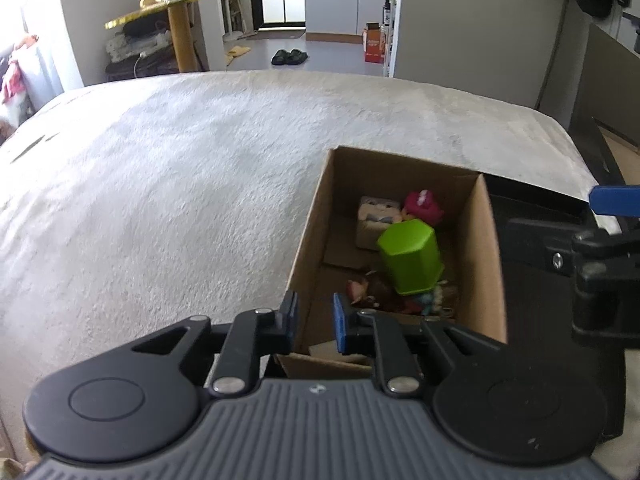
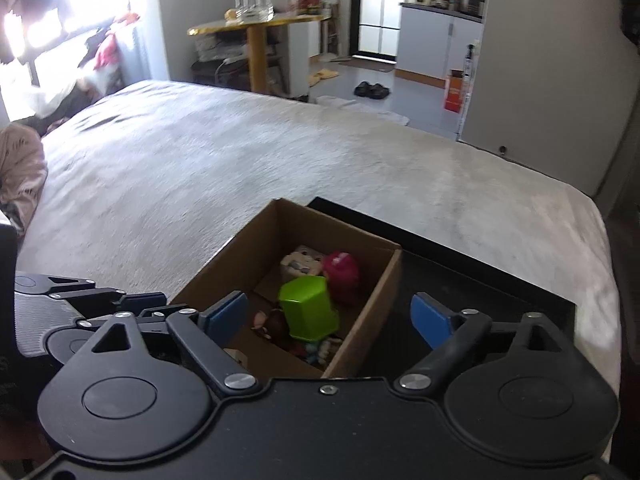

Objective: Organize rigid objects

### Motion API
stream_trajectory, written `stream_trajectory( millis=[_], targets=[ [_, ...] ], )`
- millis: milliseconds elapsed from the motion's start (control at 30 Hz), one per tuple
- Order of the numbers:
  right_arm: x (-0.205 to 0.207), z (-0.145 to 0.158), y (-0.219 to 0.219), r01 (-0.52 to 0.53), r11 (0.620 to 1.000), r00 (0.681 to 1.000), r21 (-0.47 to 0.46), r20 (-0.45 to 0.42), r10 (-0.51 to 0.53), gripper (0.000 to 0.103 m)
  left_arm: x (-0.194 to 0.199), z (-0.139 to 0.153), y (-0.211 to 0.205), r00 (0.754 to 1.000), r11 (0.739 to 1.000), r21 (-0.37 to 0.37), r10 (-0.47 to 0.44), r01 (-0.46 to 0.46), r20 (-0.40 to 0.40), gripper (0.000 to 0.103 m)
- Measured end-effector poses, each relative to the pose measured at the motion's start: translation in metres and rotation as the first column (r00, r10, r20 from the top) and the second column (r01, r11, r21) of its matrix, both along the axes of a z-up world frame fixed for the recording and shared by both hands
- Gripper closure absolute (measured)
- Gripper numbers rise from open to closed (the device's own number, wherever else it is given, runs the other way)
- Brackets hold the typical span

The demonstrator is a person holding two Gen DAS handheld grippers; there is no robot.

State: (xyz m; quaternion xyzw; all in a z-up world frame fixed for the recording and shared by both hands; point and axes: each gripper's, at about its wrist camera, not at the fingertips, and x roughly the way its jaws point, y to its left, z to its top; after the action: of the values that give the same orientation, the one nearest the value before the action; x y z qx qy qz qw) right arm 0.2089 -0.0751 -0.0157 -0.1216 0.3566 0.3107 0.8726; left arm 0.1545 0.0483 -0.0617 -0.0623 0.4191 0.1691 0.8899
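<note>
Over the bed (image 2: 200, 168), my right gripper (image 2: 328, 312) hangs with jaws released above the cardboard box (image 2: 360, 322); green cup (image 2: 310, 312) lies inside at twelve o'clock. Left gripper (image 1: 316, 320) straddles the box wall, jaws narrow, empty. Judging sorting nearly done; next I'd seek leftovers.

The right gripper (image 2: 334, 320) hangs over an open box (image 2: 362, 330) on a grey bed (image 2: 240, 168), jaws spread wide and empty. Inside lie a green cup (image 2: 308, 314) tipped on its side, a pink toy (image 2: 342, 272) and small figures — hard to identify.
</note>
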Motion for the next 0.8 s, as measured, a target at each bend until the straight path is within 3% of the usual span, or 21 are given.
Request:
stream_trajectory(
  millis=[133,200,567,800],
  targets=[
    [-0.005,0.006,-0.022,0.036,0.999,0.999,0.023,0.011,-0.037,0.007,-0.003,0.014,-0.017,1.0,0.999,0.016,-0.031,0.031,0.006,0.083],
    [-0.008,0.01,-0.033,0.057,0.998,0.998,0.039,0.007,-0.057,0.004,-0.005,0.021,-0.026,0.999,0.999,0.023,-0.049,0.049,0.009,0.077],
    [-0.026,0.023,-0.087,0.169,0.981,0.986,0.099,-0.011,-0.168,0.0,-0.022,0.055,-0.057,0.993,0.993,0.032,-0.118,0.117,0.026,0.033],
    [-0.039,0.024,-0.115,0.233,0.964,0.972,0.128,-0.07,-0.226,0.0,-0.036,0.069,-0.073,0.985,0.985,0.047,-0.169,0.168,0.022,0.012]
  ],
)
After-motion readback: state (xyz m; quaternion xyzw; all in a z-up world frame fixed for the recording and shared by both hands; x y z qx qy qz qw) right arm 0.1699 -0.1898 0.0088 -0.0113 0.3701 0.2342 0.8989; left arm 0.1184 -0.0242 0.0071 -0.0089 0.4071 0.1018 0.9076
